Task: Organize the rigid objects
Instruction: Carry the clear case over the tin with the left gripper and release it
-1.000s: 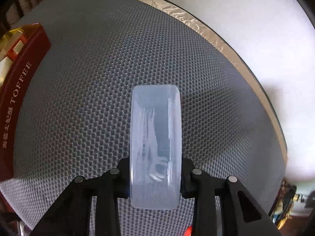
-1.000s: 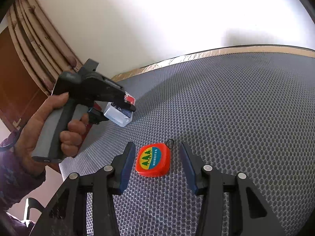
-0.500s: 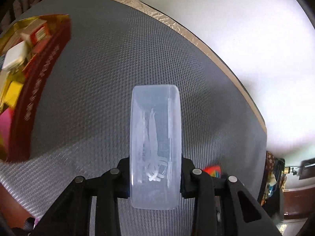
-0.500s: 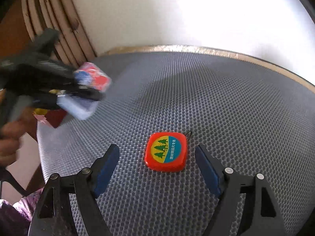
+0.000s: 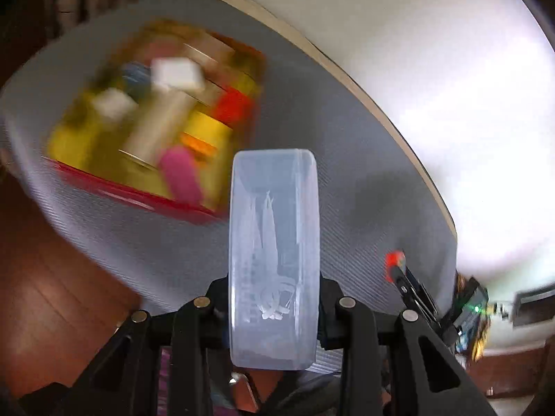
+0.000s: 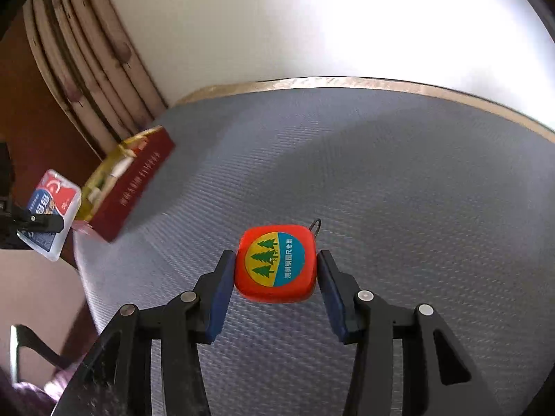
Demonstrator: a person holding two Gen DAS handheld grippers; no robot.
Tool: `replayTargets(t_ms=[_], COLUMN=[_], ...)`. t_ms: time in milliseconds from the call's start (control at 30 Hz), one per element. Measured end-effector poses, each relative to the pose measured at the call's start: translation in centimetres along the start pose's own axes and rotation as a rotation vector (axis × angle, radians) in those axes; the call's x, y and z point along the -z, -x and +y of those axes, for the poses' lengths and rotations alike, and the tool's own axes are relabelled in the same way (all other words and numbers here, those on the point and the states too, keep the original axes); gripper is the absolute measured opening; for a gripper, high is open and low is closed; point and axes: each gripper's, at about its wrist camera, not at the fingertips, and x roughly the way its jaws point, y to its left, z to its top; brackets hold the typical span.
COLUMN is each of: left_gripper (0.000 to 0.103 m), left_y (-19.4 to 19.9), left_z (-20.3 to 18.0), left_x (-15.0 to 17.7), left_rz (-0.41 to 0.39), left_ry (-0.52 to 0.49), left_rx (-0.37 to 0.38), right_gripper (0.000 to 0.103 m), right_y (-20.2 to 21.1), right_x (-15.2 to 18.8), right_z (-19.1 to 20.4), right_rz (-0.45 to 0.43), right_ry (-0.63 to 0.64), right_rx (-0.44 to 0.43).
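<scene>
Left hand-held gripper pinches clear plastic case at frame centre above the worktop; right hand-held gripper brackets orange tape measure, contact unclear.

One clear plastic case, one orange tape measure, one red box, two grippers

Looks like a lived-in home: a round tabletop under grey honeycomb matting with a gold rim, pushed against a plain white wall, dark wooden floor below, carved wood moulding alongside.
</scene>
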Motion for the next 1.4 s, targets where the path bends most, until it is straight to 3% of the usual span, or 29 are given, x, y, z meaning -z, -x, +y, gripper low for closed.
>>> replayTargets(t_ms=[133, 333, 567, 833, 967, 1067, 1200, 1300, 1400], left_gripper=[0.034, 0.034, 0.034, 0.034, 0.036, 0.045, 0.045, 0.047, 0.056], left_y=[3.3, 2.3, -1.4, -3.4, -3.7, -2.5, -0.4, 1.8, 4.0], left_z=[5.0, 7.7, 6.8, 8.1, 8.3, 8.7, 9.0, 9.0, 9.0], left_x=[-2.7, -6.3, -9.3, -11.0, -11.3, -11.1, -10.3, -8.7, -5.6], left_rz=[-0.090, -0.101, -0.096, -0.086, -0.058, -0.104, -0.169, -0.237, -0.283], left_ry=[0.025, -0.063, -0.169, -0.177, -0.170, -0.169, -0.156, -0.170, -0.203], left_rx=[-0.096, -0.188, -0.208, -0.198, -0.202, -0.248, -0.257, -0.293, -0.341], right_gripper=[0.044, 0.044, 0.045, 0.045, 0.045, 0.045, 0.045, 0.045, 0.045], right_y=[-2.6, -4.8, -5.2, -6.1, -6.3, -6.3, -6.4, -6.6, -6.7], right_x=[0.0, 0.5, 0.6, 0.4, 0.4, 0.4, 0.5, 0.6, 0.6], right_z=[0.8, 1.5, 1.4, 2.1, 2.1, 2.2, 2.3, 2.4, 2.4], right_rz=[0.011, 0.026, 0.034, 0.038, 0.037, 0.037, 0.036, 0.036, 0.038], right_ry=[-0.030, -0.039, -0.048, -0.038, -0.039, -0.039, -0.039, -0.036, -0.034], right_rx=[-0.025, 0.003, 0.024, 0.035, 0.037, 0.038, 0.040, 0.045, 0.045])
